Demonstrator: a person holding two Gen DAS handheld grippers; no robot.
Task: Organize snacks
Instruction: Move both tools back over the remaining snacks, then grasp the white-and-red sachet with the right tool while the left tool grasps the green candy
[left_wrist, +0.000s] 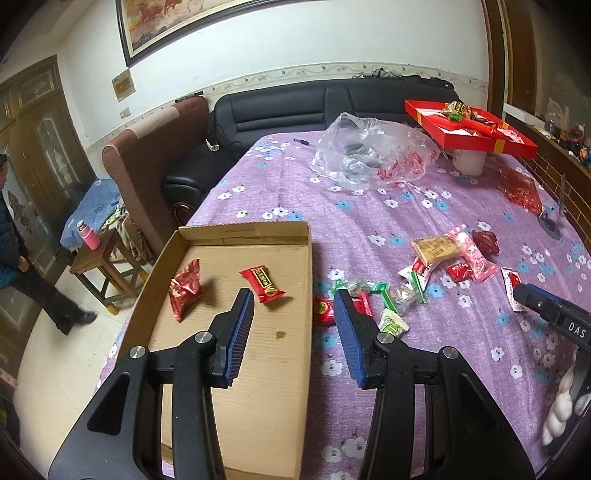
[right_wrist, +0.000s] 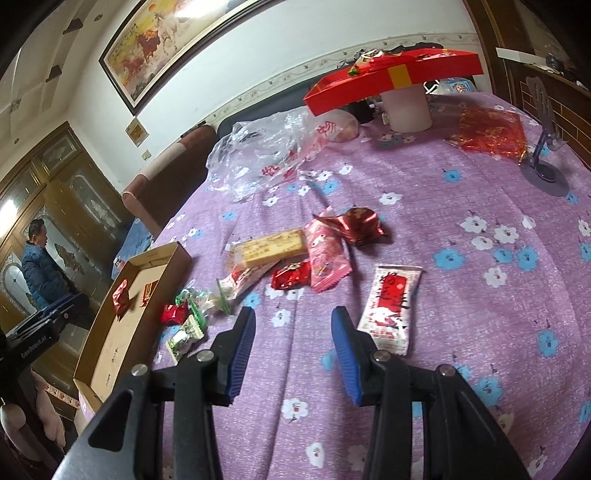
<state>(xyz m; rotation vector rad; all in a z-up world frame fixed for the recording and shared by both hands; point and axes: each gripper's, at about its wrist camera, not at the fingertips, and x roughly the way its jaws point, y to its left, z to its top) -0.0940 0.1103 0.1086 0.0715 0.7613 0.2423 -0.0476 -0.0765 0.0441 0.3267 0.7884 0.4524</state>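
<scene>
We hold the left gripper (left_wrist: 293, 308) partly open and empty over the right wall of the cardboard tray (left_wrist: 258, 387), where two red snacks (left_wrist: 263, 283) already lie, probably because the tray is the place to collect them. The right gripper (right_wrist: 293, 326) is also partly open and holds nothing, hovering above the surface (right_wrist: 461, 332) just beside a white-and-red packet (right_wrist: 389, 308), which seems the easiest next pick. The other snacks (right_wrist: 295, 254) lie in a loose pile between tray and packet, some overlapping, while a plastic bag (right_wrist: 258, 155) and a red box (right_wrist: 369, 81) stand farther back, not in our way.
</scene>
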